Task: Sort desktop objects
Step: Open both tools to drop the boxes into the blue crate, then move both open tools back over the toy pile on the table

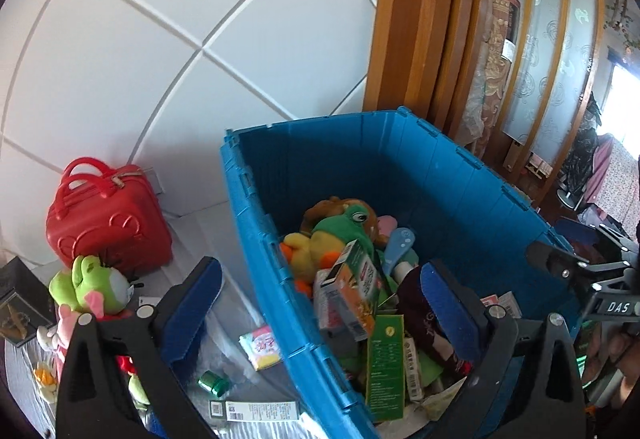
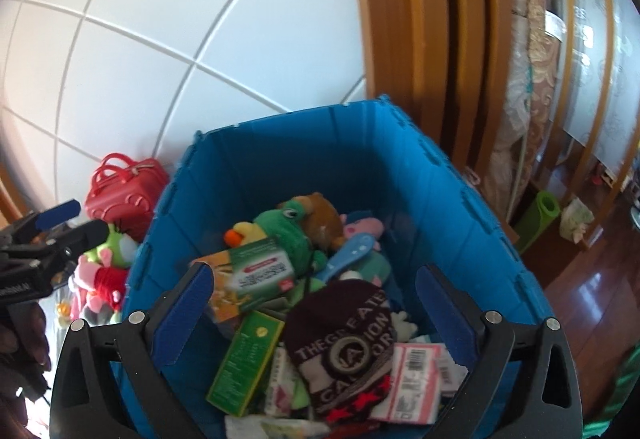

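Note:
A blue plastic crate (image 1: 460, 175) (image 2: 400, 167) holds plush toys, boxes and a dark knit hat (image 2: 344, 343). A green frog plush (image 2: 288, 227) (image 1: 344, 231) lies at the back of the pile, with a green-and-orange box (image 2: 256, 275) (image 1: 352, 291) in front. My left gripper (image 1: 320, 303) is open and empty, straddling the crate's left wall. My right gripper (image 2: 316, 303) is open and empty above the crate's contents, over the hat. On the desk left of the crate lie a small pink-and-yellow packet (image 1: 262, 347), a green cap (image 1: 214, 383) and a tagged flat item (image 1: 256, 409).
A red mini suitcase (image 1: 108, 219) (image 2: 128, 191) stands against the white tiled wall. Plush toys (image 1: 96, 287) (image 2: 108, 263) sit in front of it. A dark box (image 1: 20, 303) is at the far left. Wooden door frame and rolled rugs (image 2: 536, 79) stand to the right.

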`<state>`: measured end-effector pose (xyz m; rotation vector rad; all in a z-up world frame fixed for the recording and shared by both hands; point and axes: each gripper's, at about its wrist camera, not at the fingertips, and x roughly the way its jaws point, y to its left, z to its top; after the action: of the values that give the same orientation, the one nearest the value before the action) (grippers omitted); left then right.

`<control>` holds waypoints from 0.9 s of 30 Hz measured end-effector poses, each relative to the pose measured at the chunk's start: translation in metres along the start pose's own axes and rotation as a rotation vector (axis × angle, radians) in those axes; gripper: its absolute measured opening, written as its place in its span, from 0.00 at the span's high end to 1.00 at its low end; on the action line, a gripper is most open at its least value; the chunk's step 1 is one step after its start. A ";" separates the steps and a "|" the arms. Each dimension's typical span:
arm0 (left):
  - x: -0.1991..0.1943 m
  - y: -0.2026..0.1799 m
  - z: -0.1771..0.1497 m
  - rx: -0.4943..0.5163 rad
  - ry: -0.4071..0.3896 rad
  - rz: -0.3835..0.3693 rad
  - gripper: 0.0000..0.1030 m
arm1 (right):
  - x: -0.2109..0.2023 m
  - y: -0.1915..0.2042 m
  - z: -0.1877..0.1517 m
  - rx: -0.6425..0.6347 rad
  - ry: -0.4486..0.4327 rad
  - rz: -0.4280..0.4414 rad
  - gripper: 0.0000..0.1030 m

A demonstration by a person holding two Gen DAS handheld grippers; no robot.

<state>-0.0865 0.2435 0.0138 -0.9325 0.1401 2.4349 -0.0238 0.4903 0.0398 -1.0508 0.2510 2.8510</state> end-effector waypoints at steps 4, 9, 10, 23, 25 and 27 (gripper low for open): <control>-0.012 0.043 -0.027 -0.043 0.022 0.067 0.02 | 0.003 0.039 -0.003 -0.060 0.004 0.059 0.00; -0.031 0.100 -0.064 -0.108 0.055 0.138 0.02 | 0.013 0.098 -0.012 -0.146 0.030 0.132 0.00; -0.035 0.111 -0.071 -0.123 0.061 0.149 0.02 | 0.016 0.110 -0.015 -0.163 0.039 0.147 0.00; -0.069 0.237 -0.156 -0.270 0.142 0.243 0.02 | 0.046 0.258 -0.057 -0.377 0.140 0.275 0.00; -0.069 0.251 -0.169 -0.282 0.157 0.246 0.02 | 0.054 0.276 -0.066 -0.404 0.167 0.277 0.00; -0.067 0.263 -0.181 -0.292 0.177 0.249 0.02 | 0.068 0.291 -0.077 -0.426 0.212 0.273 0.00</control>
<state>-0.0706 -0.0613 -0.1030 -1.3310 -0.0413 2.6441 -0.0681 0.1922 -0.0268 -1.5037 -0.2318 3.1164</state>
